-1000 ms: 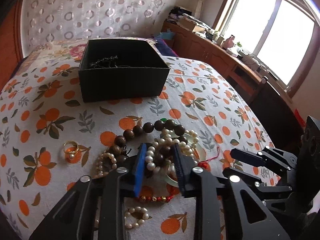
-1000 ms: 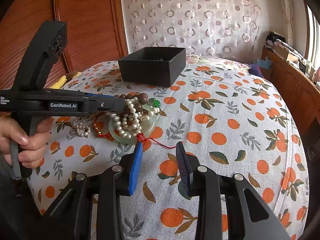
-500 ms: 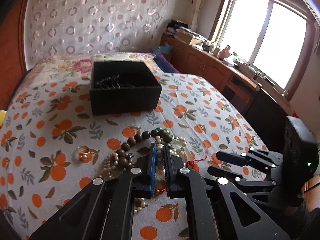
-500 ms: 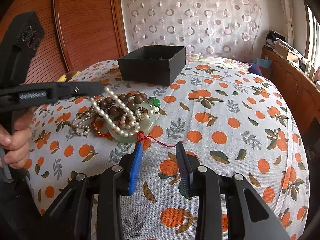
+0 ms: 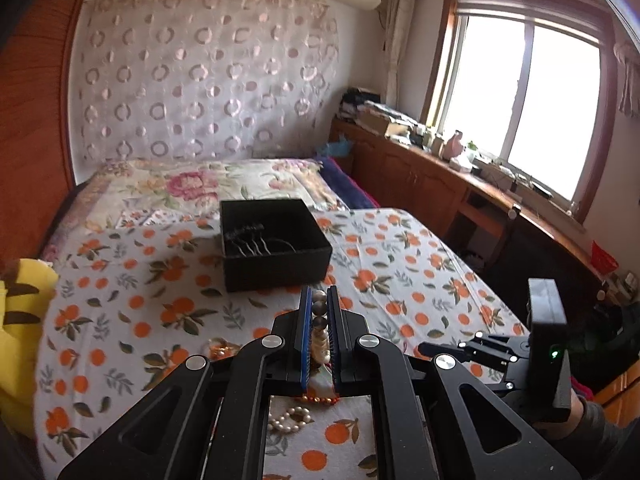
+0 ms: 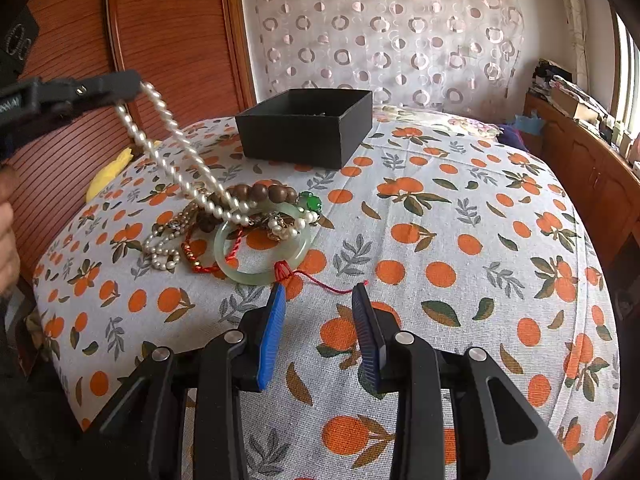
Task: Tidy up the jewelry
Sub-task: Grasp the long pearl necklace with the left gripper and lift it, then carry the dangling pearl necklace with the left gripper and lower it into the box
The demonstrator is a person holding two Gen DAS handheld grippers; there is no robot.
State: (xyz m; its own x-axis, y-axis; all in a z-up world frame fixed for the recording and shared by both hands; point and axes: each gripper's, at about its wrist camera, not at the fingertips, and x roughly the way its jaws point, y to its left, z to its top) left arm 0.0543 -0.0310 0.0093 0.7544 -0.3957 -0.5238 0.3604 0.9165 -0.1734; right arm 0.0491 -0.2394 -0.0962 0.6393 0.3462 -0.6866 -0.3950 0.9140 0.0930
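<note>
My left gripper (image 6: 134, 85) is shut on a white pearl necklace (image 6: 176, 156) and holds it well above the bed. The strand hangs taut in two lines down to the jewelry pile, where its lower end still lies. In the left wrist view the pearls (image 5: 320, 346) show between the shut pads (image 5: 306, 320). The pile holds a jade bangle (image 6: 260, 278), a brown wooden bead bracelet (image 6: 256, 192), a small pearl bracelet (image 6: 160, 250) and a red cord. An open black box (image 6: 304, 136) stands behind it. My right gripper (image 6: 320, 304) is open and holds nothing, just in front of the bangle.
The bed's orange-print sheet (image 6: 460, 240) falls away at the right and front edges. A yellow plush toy (image 5: 20, 320) lies at the left edge. A wooden headboard (image 6: 168, 40) stands behind. A wooden cabinet (image 5: 440, 188) runs under the window. A gold ring (image 5: 218, 350) lies left of the pile.
The left gripper closed on the pearl necklace and rose, drawing the strand up out of the pile. The right gripper stayed where it was.
</note>
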